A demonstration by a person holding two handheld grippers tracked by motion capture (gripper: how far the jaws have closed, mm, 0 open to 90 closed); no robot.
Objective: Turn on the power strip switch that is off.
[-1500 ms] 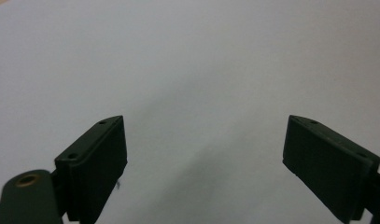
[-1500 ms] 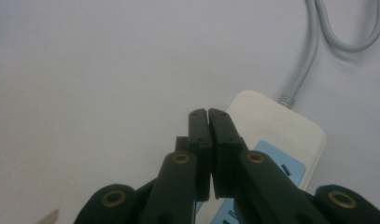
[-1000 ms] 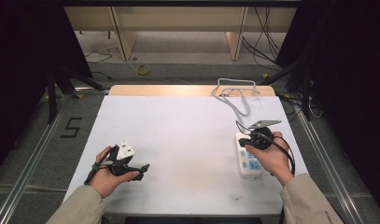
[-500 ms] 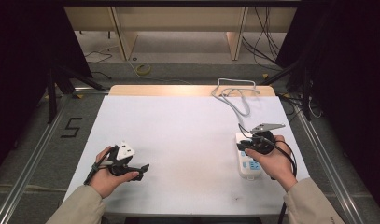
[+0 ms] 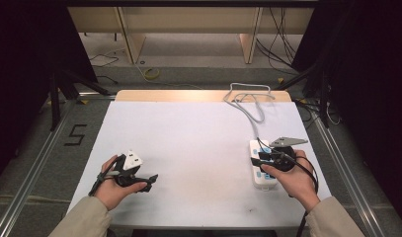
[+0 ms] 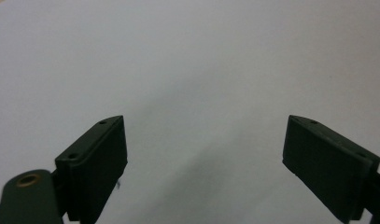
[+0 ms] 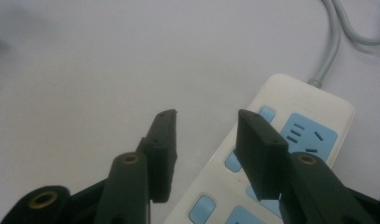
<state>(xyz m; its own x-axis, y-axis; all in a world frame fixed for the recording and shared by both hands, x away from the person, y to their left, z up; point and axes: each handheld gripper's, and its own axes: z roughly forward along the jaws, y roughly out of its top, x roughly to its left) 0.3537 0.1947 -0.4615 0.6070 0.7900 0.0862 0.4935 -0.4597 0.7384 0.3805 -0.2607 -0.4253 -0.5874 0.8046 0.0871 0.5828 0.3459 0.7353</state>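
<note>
1. The left gripper is resting low over the white desk at its near left, jaws standing wide with nothing between them.
2. The right gripper is hovering over the power strip at the desk's near right, jaws parted narrowly and empty.
3. The strip's grey cord is running toward the far edge.

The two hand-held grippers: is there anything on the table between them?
No. In the high view, only bare white table lies between the left gripper and the right gripper, which hovers over the power strip.
</note>
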